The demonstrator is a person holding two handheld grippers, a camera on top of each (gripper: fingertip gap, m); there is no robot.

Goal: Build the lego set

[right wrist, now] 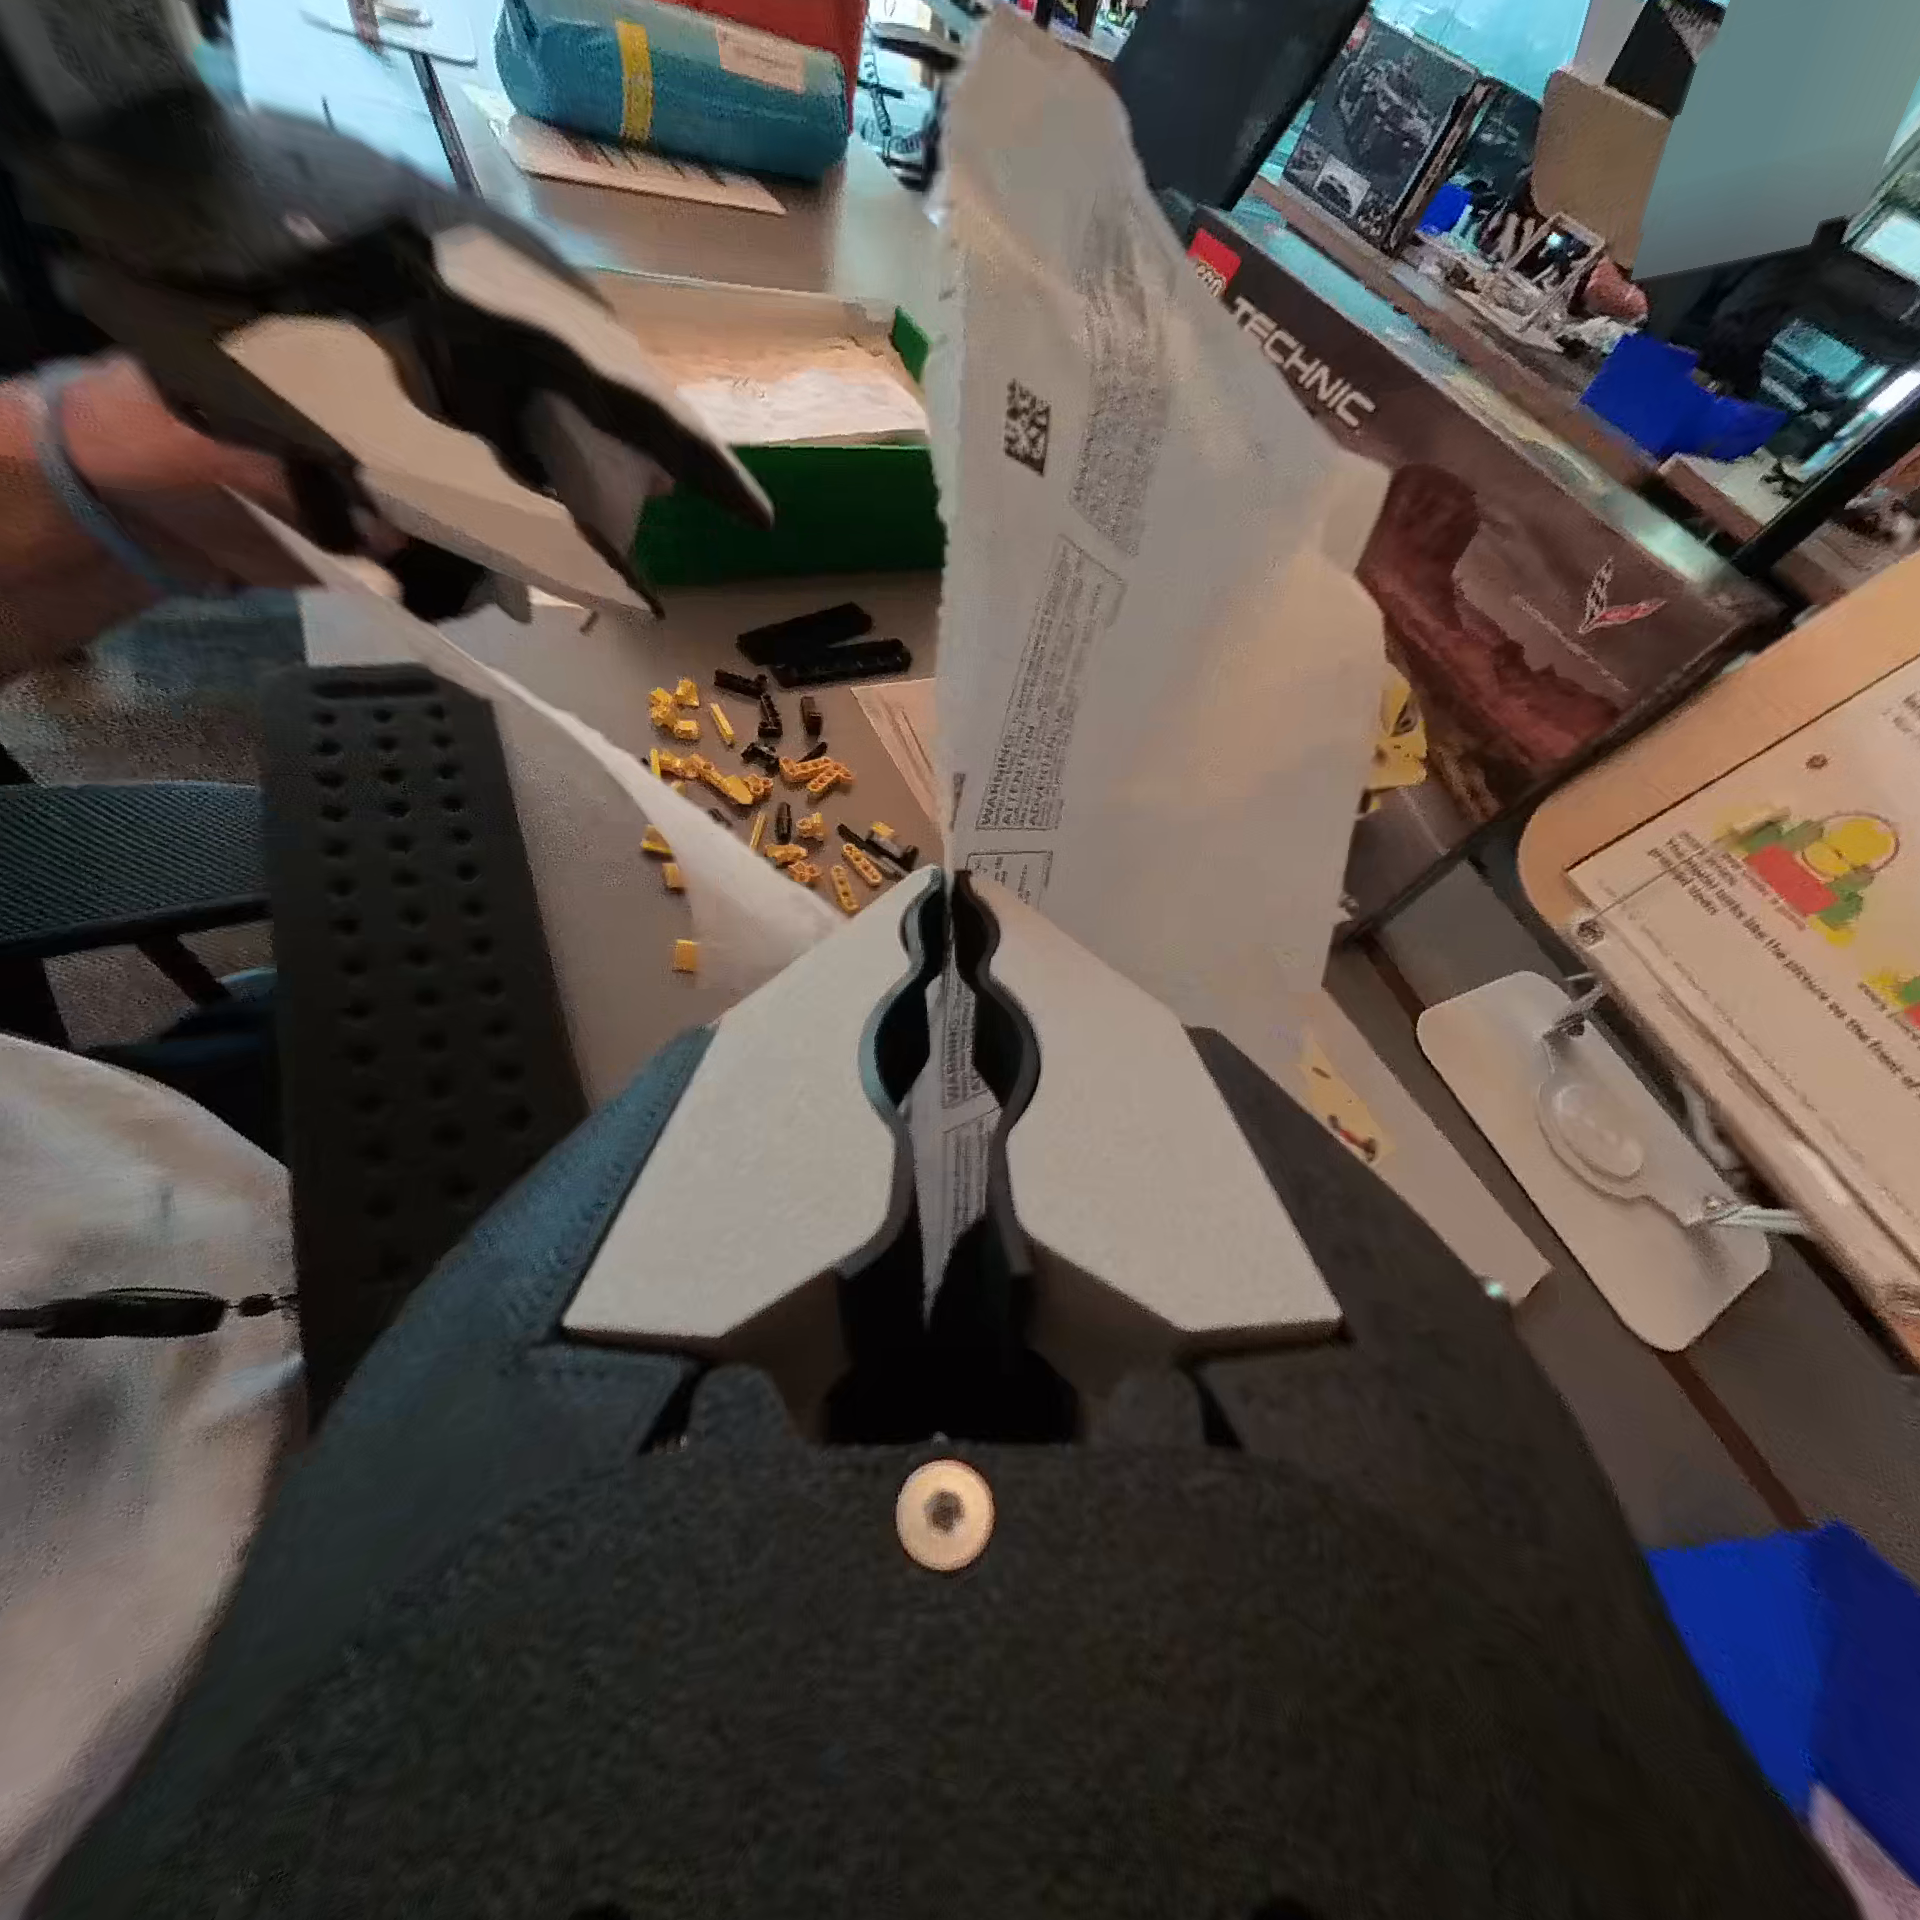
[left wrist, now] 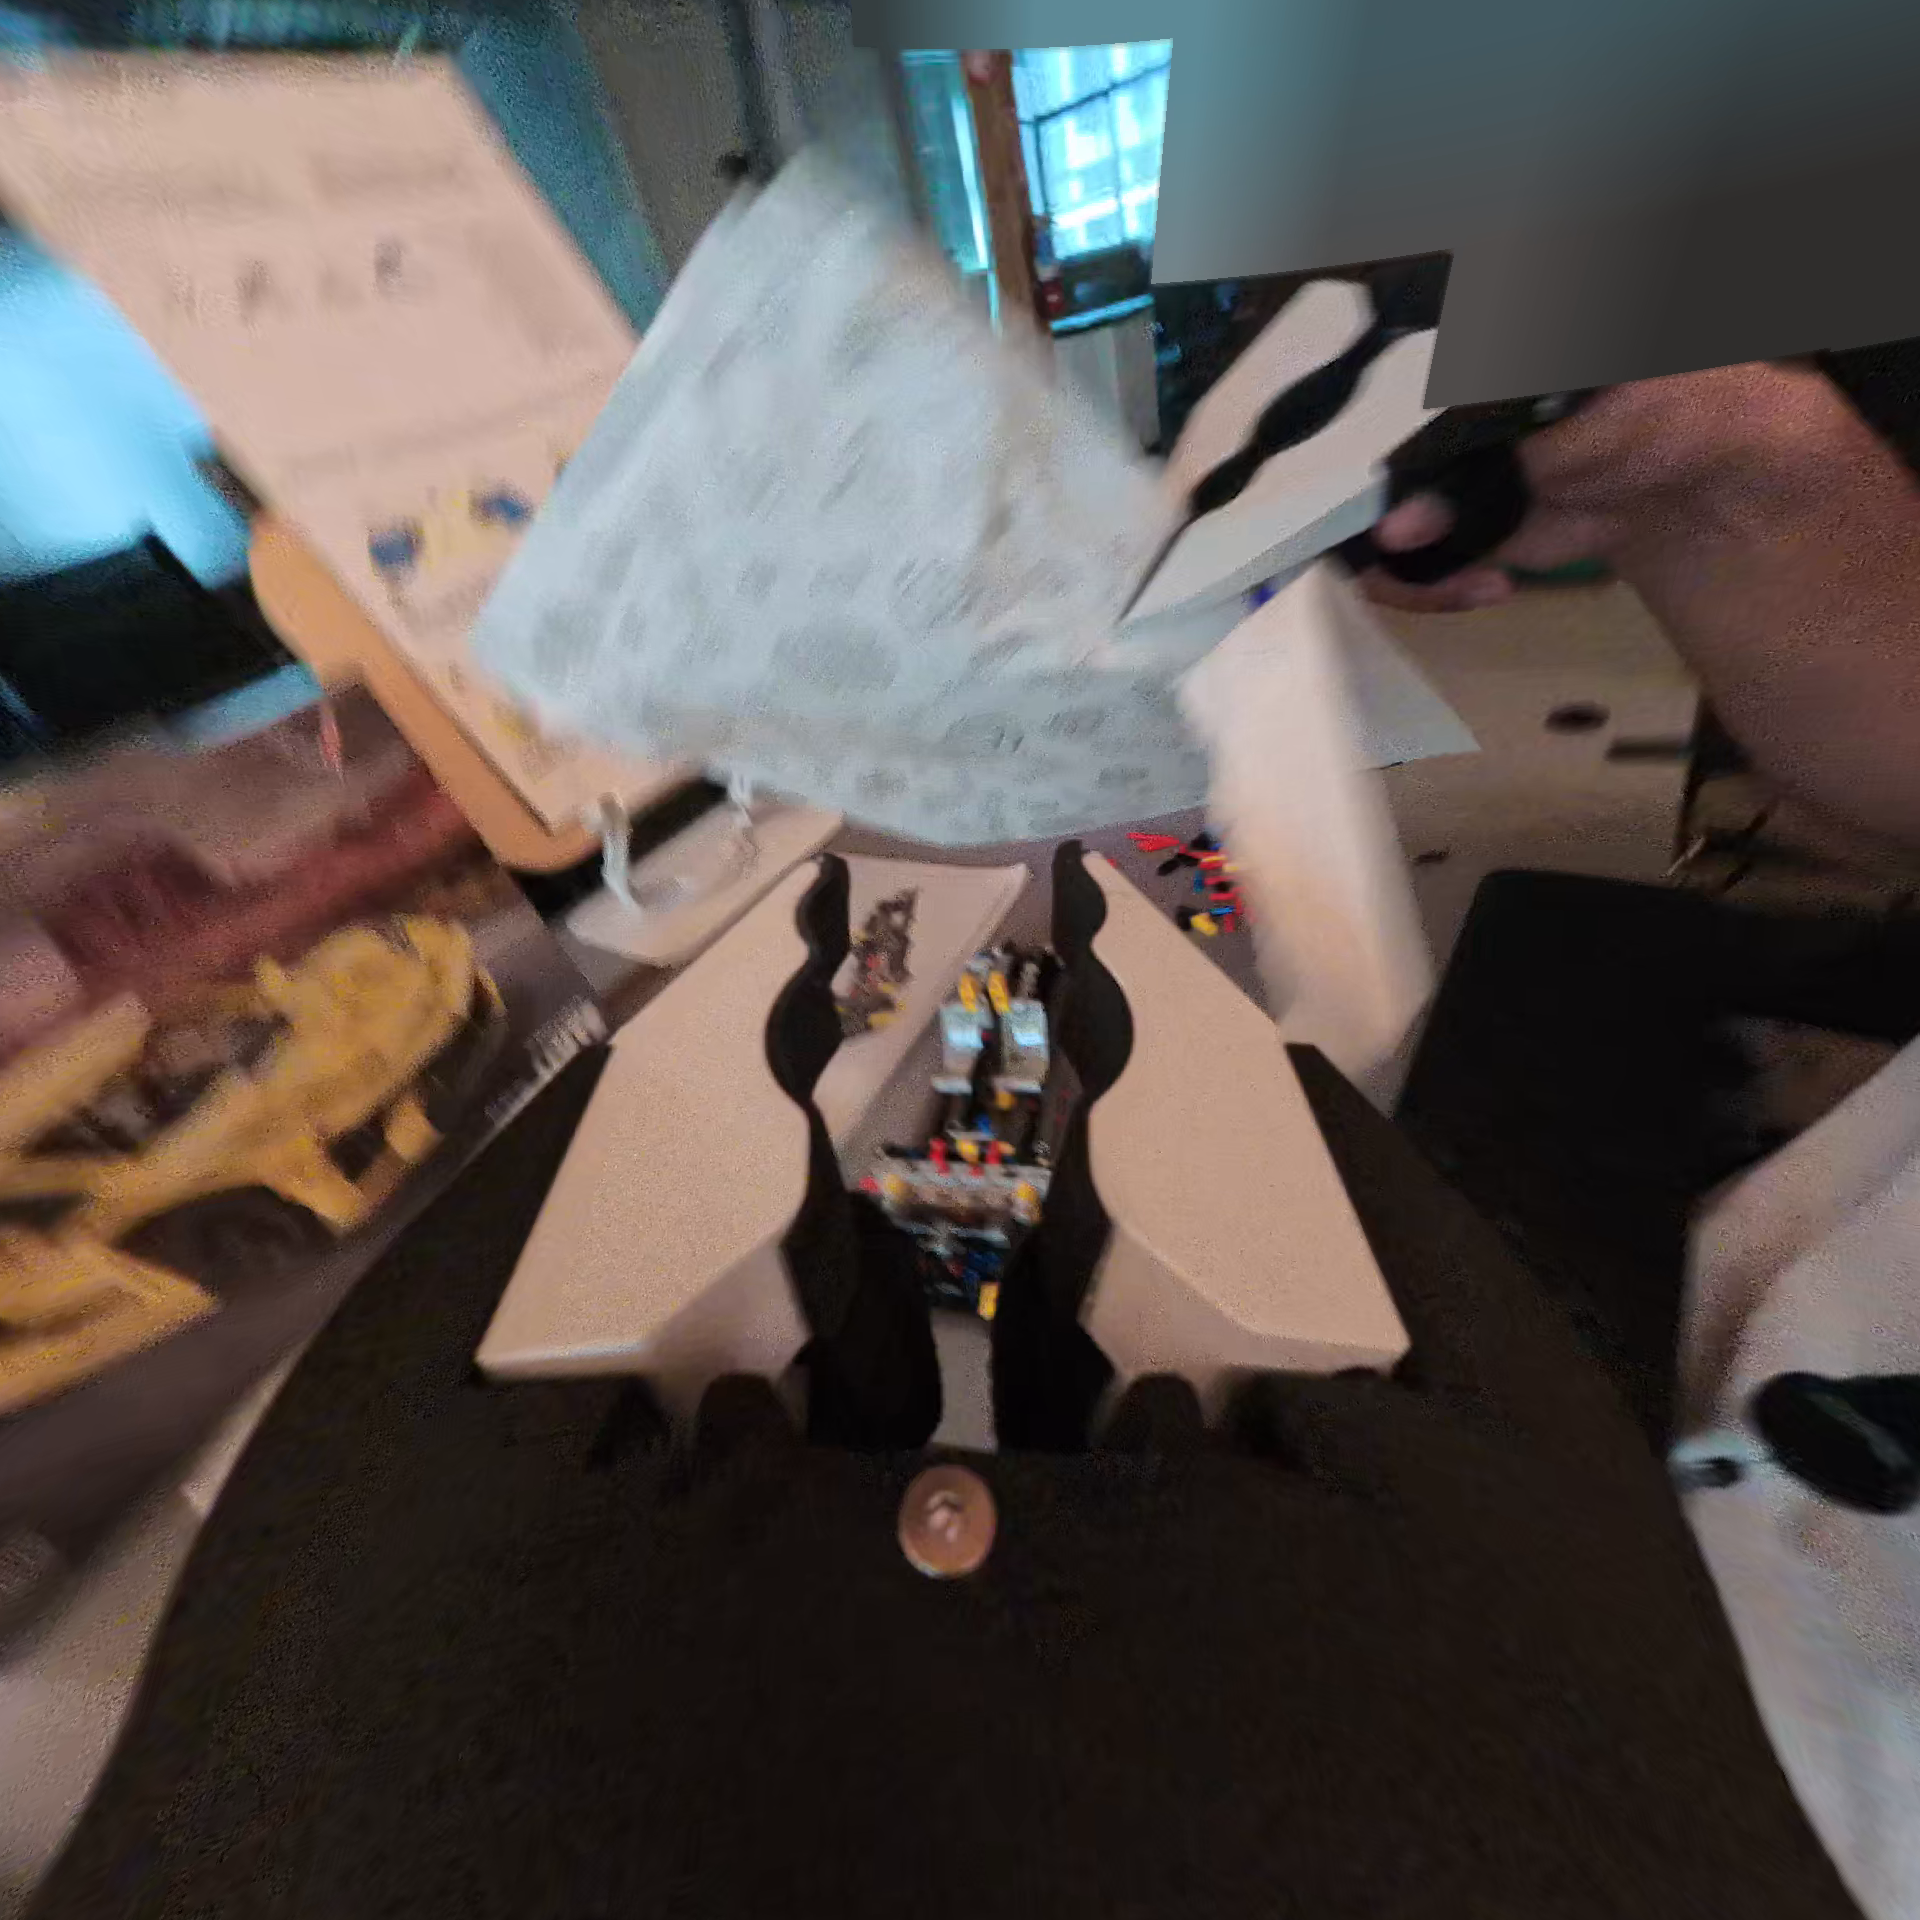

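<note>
My right gripper [right wrist: 951, 883] is shut on the edge of a white printed paper bag [right wrist: 1122, 623], which stands up from its jaws. In the left wrist view the bag [left wrist: 831, 520] hangs blurred in the air, with the right gripper [left wrist: 1153, 592] pinching its right edge. My left gripper [left wrist: 951, 862] is open and empty, under the bag. Between its fingers, lower down, lies a partly built lego assembly [left wrist: 977, 1122] in grey, black and yellow. The left gripper also shows in the right wrist view [right wrist: 712, 561], left of the bag. Loose yellow and black pieces [right wrist: 769, 769] lie on the table.
A lego box [left wrist: 260, 1091] showing a yellow vehicle lies at the left. A second dark lego box [right wrist: 1507, 582] sits right of the bag. A clipboard with instruction sheets [right wrist: 1766, 935] is at far right. A green box [right wrist: 810, 509] stands behind the pieces. Small red, blue and yellow parts [left wrist: 1205, 873] lie nearby.
</note>
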